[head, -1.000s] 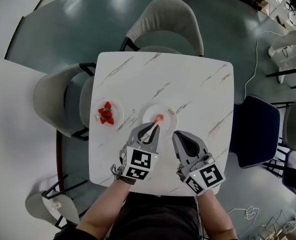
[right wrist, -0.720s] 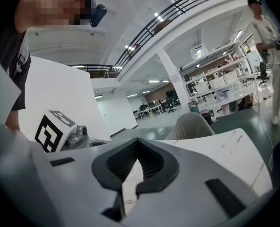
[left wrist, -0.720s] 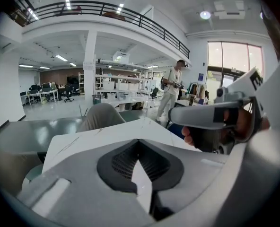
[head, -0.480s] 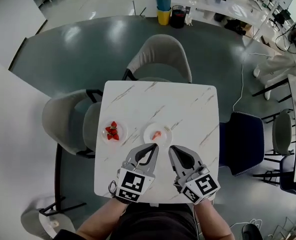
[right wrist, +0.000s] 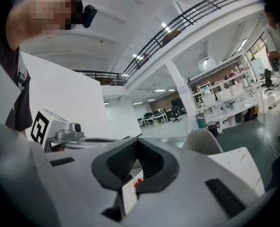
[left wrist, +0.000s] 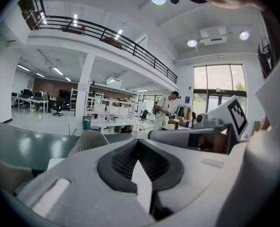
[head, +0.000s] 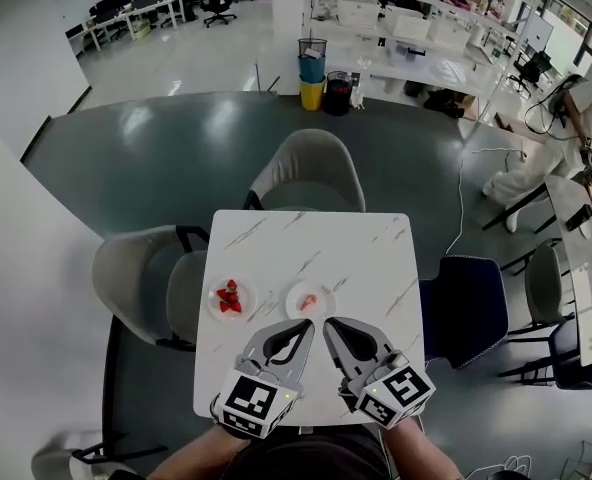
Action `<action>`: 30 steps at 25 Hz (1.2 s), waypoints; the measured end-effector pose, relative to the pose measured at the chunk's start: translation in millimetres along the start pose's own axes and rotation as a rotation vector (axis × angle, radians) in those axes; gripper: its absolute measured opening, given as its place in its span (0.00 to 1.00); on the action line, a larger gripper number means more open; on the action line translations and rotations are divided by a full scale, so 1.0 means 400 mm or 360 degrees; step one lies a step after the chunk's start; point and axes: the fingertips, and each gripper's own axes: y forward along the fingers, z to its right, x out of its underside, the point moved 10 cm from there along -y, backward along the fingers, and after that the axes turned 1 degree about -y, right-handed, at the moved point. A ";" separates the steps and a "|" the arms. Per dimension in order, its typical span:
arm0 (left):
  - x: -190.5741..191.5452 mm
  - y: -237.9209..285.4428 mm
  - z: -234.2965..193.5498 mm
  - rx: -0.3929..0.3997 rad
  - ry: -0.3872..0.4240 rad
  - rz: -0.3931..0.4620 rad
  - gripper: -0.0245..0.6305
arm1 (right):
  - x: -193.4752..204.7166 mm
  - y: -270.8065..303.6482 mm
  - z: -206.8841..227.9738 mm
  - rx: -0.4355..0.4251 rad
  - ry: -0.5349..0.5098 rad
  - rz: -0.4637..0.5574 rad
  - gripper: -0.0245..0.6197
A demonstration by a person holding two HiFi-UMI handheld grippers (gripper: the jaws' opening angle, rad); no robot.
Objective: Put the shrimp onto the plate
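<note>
Though clenched empty, left claw and right claw over bare tabletop, just short of shrimp on plate.

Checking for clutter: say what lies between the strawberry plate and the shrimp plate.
Bare white marble tabletop alone separates the strawberry plate from the white shrimp plate, in the head view.

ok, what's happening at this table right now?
A person holds two grippers over the near side of the marble table. The shrimp already lies on the small plate, with strawberries on another plate to its left. The left gripper and right gripper hover just short of the plates, jaws together, holding nothing. The task looks done.
</note>
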 end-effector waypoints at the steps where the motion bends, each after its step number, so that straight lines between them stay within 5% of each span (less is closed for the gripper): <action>1: -0.013 -0.013 0.006 0.0011 0.0006 0.0024 0.05 | -0.011 -0.001 -0.014 -0.0005 -0.0020 0.0014 0.04; 12: -0.100 -0.111 0.026 0.0023 0.0032 0.0227 0.05 | -0.100 -0.035 -0.103 0.0078 -0.0206 0.0089 0.04; 30: -0.091 -0.099 0.037 0.0017 -0.0025 0.0262 0.05 | -0.092 -0.038 -0.094 0.0083 -0.0264 0.0075 0.04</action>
